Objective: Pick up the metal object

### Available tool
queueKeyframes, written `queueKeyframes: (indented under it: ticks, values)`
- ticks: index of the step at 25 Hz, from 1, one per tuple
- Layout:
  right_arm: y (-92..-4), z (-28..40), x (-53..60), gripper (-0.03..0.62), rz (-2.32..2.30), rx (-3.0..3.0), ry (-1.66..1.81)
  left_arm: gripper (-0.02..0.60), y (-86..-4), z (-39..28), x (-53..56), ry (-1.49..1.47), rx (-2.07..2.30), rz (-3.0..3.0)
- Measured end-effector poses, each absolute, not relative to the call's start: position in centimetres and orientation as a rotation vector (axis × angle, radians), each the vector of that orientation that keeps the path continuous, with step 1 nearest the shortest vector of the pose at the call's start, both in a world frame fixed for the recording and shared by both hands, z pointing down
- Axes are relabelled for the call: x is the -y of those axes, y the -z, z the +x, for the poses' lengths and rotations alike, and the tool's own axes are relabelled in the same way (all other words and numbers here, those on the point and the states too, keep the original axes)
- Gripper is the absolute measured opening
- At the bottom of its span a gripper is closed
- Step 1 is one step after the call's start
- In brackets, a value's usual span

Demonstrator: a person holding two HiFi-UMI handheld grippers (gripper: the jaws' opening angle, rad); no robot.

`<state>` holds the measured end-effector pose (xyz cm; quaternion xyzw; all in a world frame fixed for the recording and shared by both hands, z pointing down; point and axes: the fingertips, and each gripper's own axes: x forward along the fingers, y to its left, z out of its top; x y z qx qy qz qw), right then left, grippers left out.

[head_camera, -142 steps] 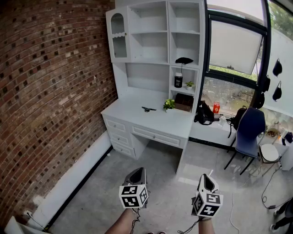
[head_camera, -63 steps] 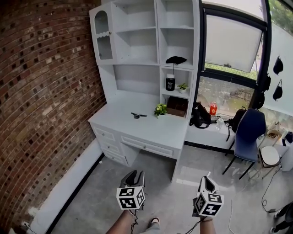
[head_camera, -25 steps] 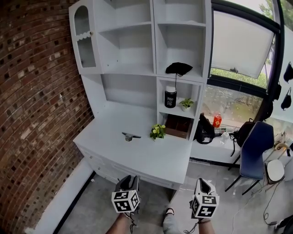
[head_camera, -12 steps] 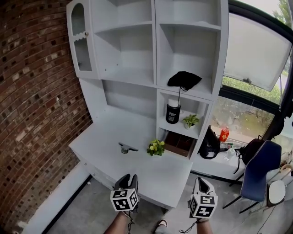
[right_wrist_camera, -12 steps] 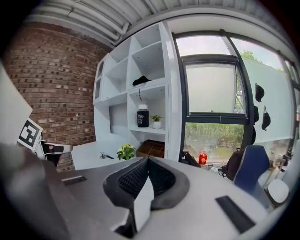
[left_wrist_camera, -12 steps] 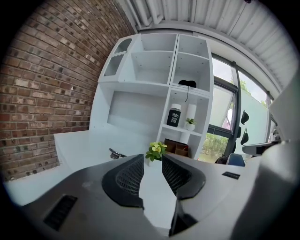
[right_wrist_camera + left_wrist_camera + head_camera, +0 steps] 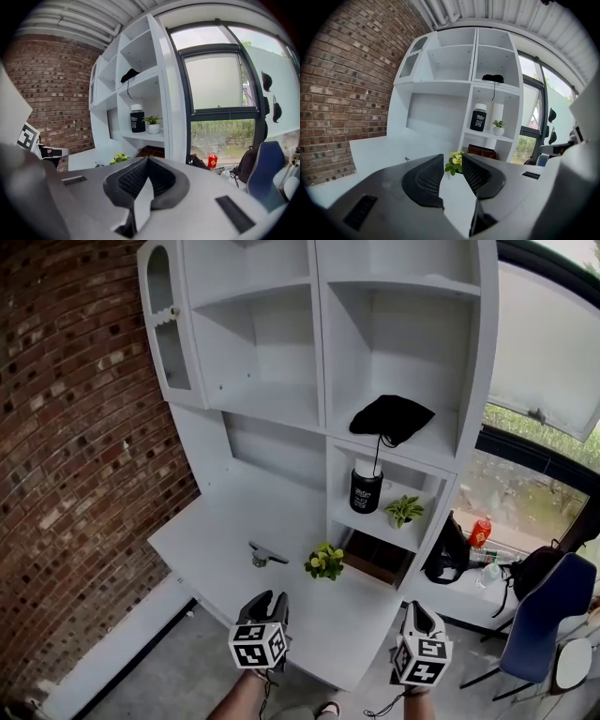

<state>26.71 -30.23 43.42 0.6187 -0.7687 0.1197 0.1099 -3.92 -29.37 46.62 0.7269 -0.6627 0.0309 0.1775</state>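
Metal object point(image 7: 265, 555): lies on the white desk point(image 7: 211, 535), just left of a small yellow-flowered plant point(image 7: 324, 561).
Left gripper point(image 7: 267, 601): jaws slightly apart, nothing between them, near the desk's front edge, apart from the object.
Right gripper point(image 7: 419, 610): jaws together, empty.

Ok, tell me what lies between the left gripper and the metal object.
Head view: only bare white desktop between left gripper and metal object; nothing else.

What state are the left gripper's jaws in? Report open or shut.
Open: the left gripper shows its black ribbed jaws apart in its own view, gripping nothing; the small yellow-flowered plant shows through the gap.
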Motion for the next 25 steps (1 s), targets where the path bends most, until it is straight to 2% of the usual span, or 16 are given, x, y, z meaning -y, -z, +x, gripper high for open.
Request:
queueKeyframes:
  ticks: [12, 25]
  values:
    - [-43.4, 23.6, 35.8, 0.001, 1.733, 2.307, -0.358, 0.123, -47.5, -5.9, 33.8, -0.076, 1.887, 2.022]
    - [-43.5, 15.9, 40.4, 0.001, 1.552, 2.420, -0.347, 0.123, -48.0, -13.3, 33.5, -0.045, 2.021, 1.871]
